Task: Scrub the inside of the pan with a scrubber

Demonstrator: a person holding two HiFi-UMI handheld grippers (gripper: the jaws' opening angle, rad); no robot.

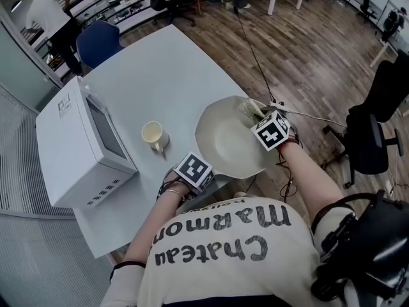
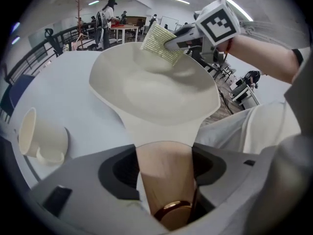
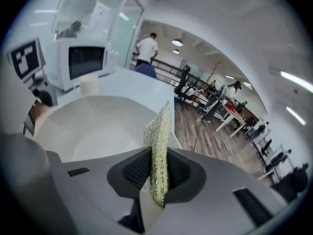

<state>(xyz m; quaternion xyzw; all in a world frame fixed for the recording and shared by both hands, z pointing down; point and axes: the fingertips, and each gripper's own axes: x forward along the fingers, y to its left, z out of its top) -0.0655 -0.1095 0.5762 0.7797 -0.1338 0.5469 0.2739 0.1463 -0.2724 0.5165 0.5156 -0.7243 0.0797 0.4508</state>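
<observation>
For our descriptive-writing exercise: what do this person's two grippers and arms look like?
Both the left gripper and right gripper have grey bodies, jaws with dark textured pads, and a white cube bearing black square markers. The arms are bare below a white T-shirt with dark lettering; bands circle the wrists.

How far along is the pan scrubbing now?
Done: the left gripper clamps the pan by its handle; the right gripper clamps the scrubber. In hand: the scrubber is at the pan's far rim. Left: likely most of the inside, though no dirt shows.
</observation>
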